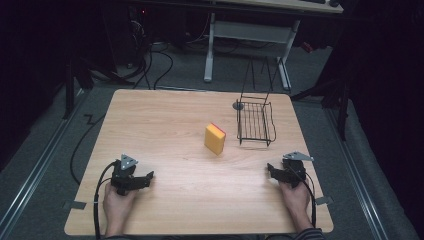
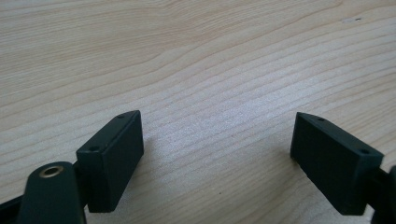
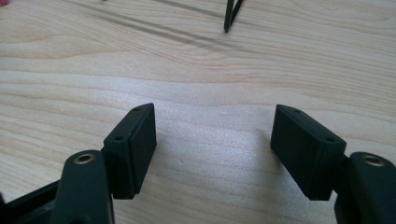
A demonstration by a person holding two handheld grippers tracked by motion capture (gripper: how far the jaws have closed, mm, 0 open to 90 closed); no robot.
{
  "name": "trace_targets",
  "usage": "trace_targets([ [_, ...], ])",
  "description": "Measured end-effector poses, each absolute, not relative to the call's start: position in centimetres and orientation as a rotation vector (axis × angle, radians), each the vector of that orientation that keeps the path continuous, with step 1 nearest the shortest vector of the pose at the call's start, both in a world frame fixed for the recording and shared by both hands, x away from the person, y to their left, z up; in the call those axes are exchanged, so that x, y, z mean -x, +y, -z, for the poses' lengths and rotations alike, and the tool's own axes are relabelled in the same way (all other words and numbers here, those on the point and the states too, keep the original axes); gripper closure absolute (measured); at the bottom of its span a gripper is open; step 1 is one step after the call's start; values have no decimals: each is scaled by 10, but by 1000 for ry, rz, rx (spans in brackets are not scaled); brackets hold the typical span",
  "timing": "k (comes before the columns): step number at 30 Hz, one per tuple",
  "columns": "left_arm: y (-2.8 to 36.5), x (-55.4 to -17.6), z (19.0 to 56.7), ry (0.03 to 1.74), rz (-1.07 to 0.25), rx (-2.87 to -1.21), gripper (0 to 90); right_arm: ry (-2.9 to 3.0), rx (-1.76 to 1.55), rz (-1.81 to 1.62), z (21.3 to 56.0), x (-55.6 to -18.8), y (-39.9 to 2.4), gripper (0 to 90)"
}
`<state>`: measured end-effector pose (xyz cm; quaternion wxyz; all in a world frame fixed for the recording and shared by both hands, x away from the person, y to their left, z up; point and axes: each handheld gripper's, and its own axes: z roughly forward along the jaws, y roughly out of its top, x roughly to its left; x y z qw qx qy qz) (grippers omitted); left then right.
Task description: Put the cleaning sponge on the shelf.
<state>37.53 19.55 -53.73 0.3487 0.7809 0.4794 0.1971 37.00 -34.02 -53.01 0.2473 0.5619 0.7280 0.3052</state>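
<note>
Sponge (image 1: 215,139), yellow with a pink top edge, stands on the bench (image 1: 165,200) ahead of both hand-held grippers, roughly midway between them and well apart from each. Left hand-held gripper (image 1: 145,179) sits low at the near left of the bench, held by the left hand (image 1: 118,204), jaws apart with bare wood between them in the left gripper view (image 2: 217,140). Right hand-held gripper (image 1: 272,171) sits at the near right, held by the right hand (image 1: 295,197), jaws also apart (image 3: 212,135). Black wire rack (image 1: 255,122) lies ahead of the right hand-held gripper, just beside the sponge on its right, not touching it; a rack wire (image 3: 232,14) shows in the right gripper view. Count: one sponge, one wire rack, two hand-held grippers.
</note>
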Motion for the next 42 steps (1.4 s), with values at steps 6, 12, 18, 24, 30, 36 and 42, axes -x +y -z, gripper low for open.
trace_targets([
  [6,195,-375,537,1241,-513,-2027,179,2002,-1518,-838,530,-370,-340,279],
  [12,195,-375,537,1241,-519,-2030,179,2005,-1529,-831,530,-369,-340,284],
  [18,195,-375,537,1243,-516,-2028,180,2016,-1533,-822,529,-368,-340,286],
  [24,195,-375,537,1242,-513,-2027,179,1994,-1516,-843,524,-363,-339,341],
  [30,195,-375,537,1242,-513,-2027,179,1971,-1488,-916,512,-357,-340,358],
  [36,195,-375,537,1242,-513,-2028,179,1959,-1459,-1008,494,-350,-336,363],
  [42,195,-375,537,1242,-513,-2027,179,1976,-1391,-1079,481,-349,-324,362],
])
